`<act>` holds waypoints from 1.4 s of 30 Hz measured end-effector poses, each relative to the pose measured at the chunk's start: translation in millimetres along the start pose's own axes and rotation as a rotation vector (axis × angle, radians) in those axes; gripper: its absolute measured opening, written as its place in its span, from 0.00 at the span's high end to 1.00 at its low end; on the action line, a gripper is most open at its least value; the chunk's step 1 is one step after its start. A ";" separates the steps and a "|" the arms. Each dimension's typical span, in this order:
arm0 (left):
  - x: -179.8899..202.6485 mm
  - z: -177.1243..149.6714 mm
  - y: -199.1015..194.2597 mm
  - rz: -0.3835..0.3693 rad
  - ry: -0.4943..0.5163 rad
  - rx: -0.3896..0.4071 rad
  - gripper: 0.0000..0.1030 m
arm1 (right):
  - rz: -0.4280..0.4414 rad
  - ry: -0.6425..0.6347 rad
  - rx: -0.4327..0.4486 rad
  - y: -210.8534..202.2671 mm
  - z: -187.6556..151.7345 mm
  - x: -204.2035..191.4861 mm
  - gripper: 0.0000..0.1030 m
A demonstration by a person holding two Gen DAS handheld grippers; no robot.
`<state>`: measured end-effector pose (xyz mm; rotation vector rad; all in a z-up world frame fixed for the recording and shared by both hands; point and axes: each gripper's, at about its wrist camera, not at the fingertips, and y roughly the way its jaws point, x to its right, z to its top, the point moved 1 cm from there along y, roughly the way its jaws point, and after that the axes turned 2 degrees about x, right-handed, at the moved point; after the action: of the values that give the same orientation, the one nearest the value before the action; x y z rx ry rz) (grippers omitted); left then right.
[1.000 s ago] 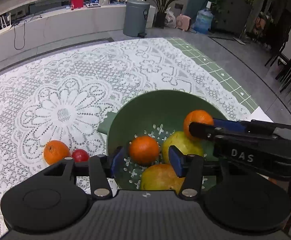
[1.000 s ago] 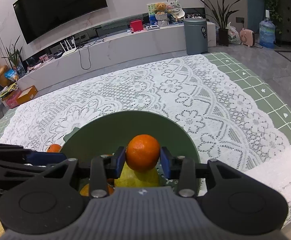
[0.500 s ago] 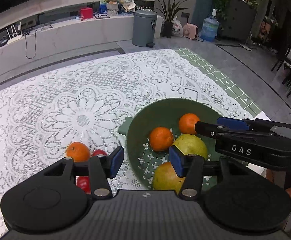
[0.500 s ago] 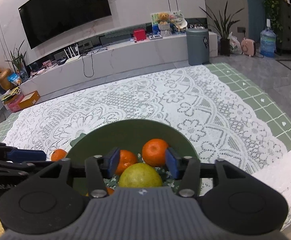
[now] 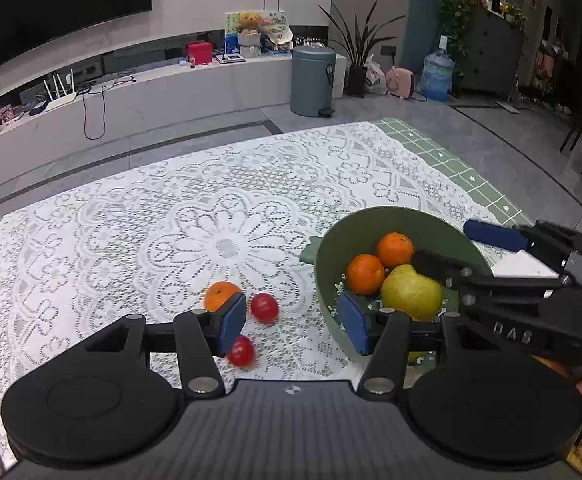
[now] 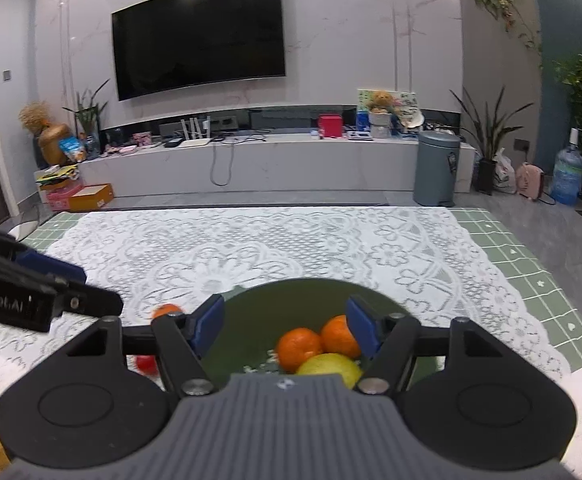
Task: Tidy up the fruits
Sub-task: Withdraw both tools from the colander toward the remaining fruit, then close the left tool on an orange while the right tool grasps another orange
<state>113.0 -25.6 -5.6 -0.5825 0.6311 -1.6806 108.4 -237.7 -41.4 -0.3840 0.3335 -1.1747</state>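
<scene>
Lace-covered surface (image 5: 219,208) carries the green bowl (image 5: 375,220); right gripper (image 6: 287,326), jaws just opening and now empty, has dropped its orange (image 6: 341,336) there; left gripper (image 5: 293,322) wide, tomatoes (image 5: 265,307) ahead.

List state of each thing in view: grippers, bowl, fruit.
left gripper: open, empty, jaws just opened a little
right gripper: open, empty, jaws just opening
green bowl: upright on the lace cloth, holds fruit
two oranges: in the bowl, side by side
yellow-green fruit: in the bowl
loose orange: on the cloth, outside the bowl
two red fruits: on the cloth, outside the bowl
</scene>
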 end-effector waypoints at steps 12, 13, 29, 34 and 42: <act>-53.7 -24.6 -21.7 -0.071 -0.049 0.023 0.38 | 0.107 -0.078 -0.075 4.2 -20.4 -63.5 0.38; -59.1 -27.3 -22.1 -0.073 -0.051 0.024 0.38 | 0.115 -0.095 -0.079 4.9 -22.3 -69.8 0.38; -86.1 -62.4 3.1 -0.139 -0.014 -0.157 0.38 | 0.121 -0.190 -0.189 38.4 -42.0 -109.9 0.49; -80.1 -74.1 16.5 -0.153 0.026 -0.240 0.38 | 0.105 -0.136 -0.192 43.4 -39.5 -95.4 0.49; -70.6 -86.1 38.4 -0.102 0.081 -0.328 0.38 | 0.131 -0.182 -0.163 42.5 -40.1 -102.0 0.49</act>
<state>95.0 45.8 -97.6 -0.7930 0.9604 -1.7136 89.7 -132.7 -91.0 -0.5985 0.2913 -0.9797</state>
